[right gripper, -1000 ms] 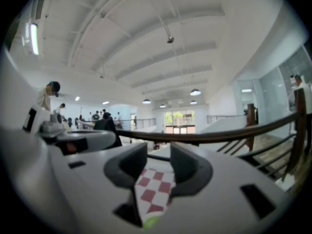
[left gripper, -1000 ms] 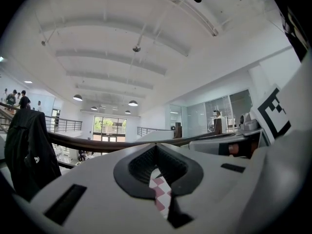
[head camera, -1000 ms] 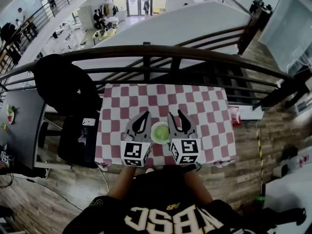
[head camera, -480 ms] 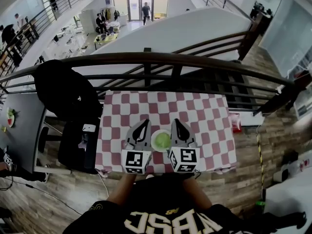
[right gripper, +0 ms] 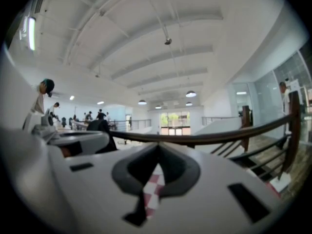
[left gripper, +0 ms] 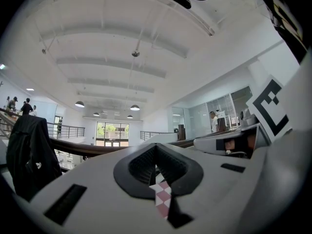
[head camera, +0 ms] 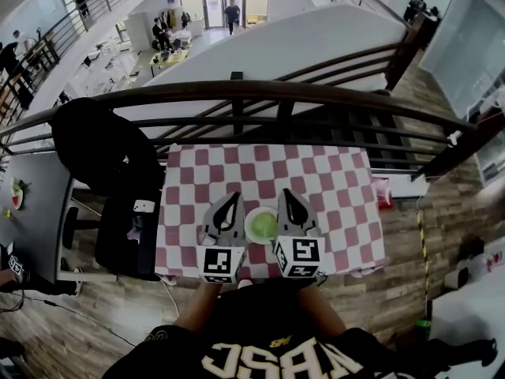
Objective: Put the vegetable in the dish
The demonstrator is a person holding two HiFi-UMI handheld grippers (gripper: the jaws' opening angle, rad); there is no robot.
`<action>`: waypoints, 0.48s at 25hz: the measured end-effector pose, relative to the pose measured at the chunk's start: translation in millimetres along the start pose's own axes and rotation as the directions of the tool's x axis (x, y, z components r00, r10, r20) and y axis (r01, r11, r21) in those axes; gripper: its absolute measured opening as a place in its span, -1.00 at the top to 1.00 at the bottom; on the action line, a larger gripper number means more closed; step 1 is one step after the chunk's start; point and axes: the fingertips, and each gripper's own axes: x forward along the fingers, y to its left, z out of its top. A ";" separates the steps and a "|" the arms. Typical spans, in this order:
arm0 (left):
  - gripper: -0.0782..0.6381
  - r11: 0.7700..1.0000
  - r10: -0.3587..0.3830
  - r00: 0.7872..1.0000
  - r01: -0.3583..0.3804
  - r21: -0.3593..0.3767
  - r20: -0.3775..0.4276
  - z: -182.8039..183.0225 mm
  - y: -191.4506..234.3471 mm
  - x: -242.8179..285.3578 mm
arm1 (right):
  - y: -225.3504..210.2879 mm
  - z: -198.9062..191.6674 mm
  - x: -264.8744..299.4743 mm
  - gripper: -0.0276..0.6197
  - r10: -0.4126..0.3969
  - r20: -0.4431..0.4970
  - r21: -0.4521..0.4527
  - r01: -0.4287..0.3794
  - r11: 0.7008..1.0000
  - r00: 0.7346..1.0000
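Note:
In the head view a round green vegetable (head camera: 263, 227) lies in a small pale dish (head camera: 248, 229) near the front edge of a table with a red-and-white checked cloth (head camera: 331, 188). My left gripper (head camera: 234, 198) rests just left of the dish, its jaws closed to a point and empty. My right gripper (head camera: 287, 193) sits just right of the dish, also shut and empty. In the left gripper view the left gripper (left gripper: 156, 156) has its jaws together, with only a sliver of cloth showing below. The right gripper view shows the right gripper (right gripper: 157, 155) in the same state.
A dark curved railing (head camera: 237, 91) runs behind the table, with a drop to a lower floor beyond. A black jacket (head camera: 102, 144) hangs over a chair at the table's left. A grey table (head camera: 31, 204) stands further left. Wooden floor surrounds the table.
Both grippers' jaws have gone from parted to shut beside the dish. The vegetable stays in the dish, and my view has shifted slightly.

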 end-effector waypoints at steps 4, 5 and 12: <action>0.73 1.000 0.001 1.000 -0.001 -0.021 -0.008 -5.5 -0.8 1.0 | -1.0 -3.6 -0.9 0.86 -0.004 -0.010 0.000 0.004 1.000 1.000; 0.73 1.000 0.000 1.000 0.000 -0.024 -0.012 -7.5 -2.7 0.9 | -0.9 -4.8 -1.5 0.86 -0.003 -0.015 -0.003 0.003 1.000 1.000; 0.73 0.999 -0.015 0.999 0.013 -0.047 -0.035 -25.7 -4.1 4.2 | 1.8 -14.1 2.0 0.86 -0.009 -0.037 -0.025 0.008 1.000 0.999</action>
